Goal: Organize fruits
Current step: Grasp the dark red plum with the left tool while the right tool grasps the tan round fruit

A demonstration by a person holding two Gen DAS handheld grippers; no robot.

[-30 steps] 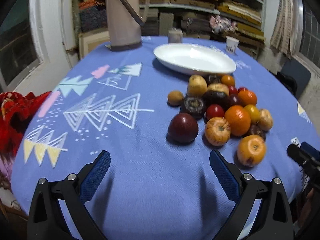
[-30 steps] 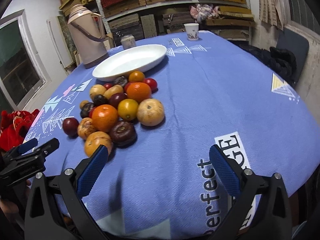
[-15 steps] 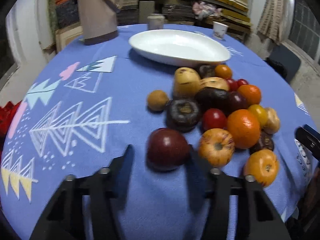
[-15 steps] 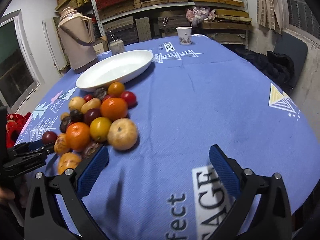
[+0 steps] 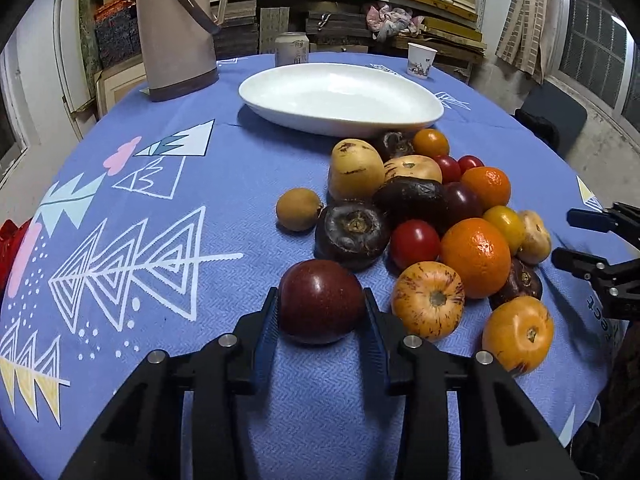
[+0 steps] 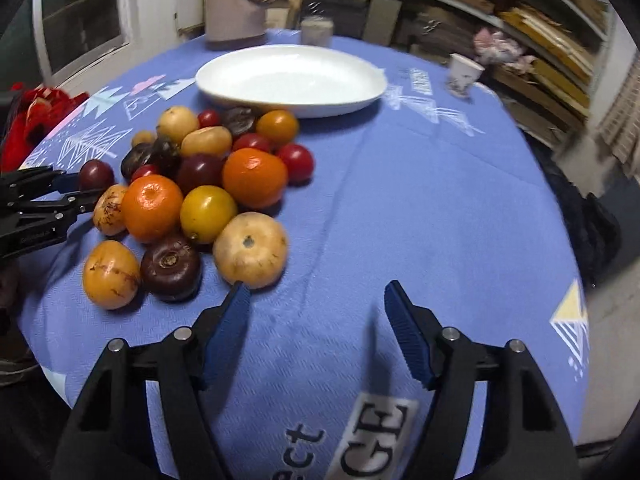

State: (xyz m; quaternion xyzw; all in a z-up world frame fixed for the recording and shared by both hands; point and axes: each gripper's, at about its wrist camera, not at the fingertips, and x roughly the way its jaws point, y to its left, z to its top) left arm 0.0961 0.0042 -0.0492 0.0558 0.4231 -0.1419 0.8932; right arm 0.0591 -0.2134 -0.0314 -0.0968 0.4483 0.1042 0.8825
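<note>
Fruits of many colours, round and glossy, are lying heaped on the blue patterned counter (image 5: 168, 184) just in front of the empty white oval dish (image 5: 340, 98). Left claw (image 5: 320, 312) is closing on the dark red plum (image 5: 320, 300) at the heap's near edge, pads touching both flanks. Right claw (image 6: 316, 300) is narrowing over bare cloth beside the pale tan round fruit (image 6: 251, 250), gripping nothing. Next comes lifting the plum clear and carrying it over the heap to the dish.
</note>
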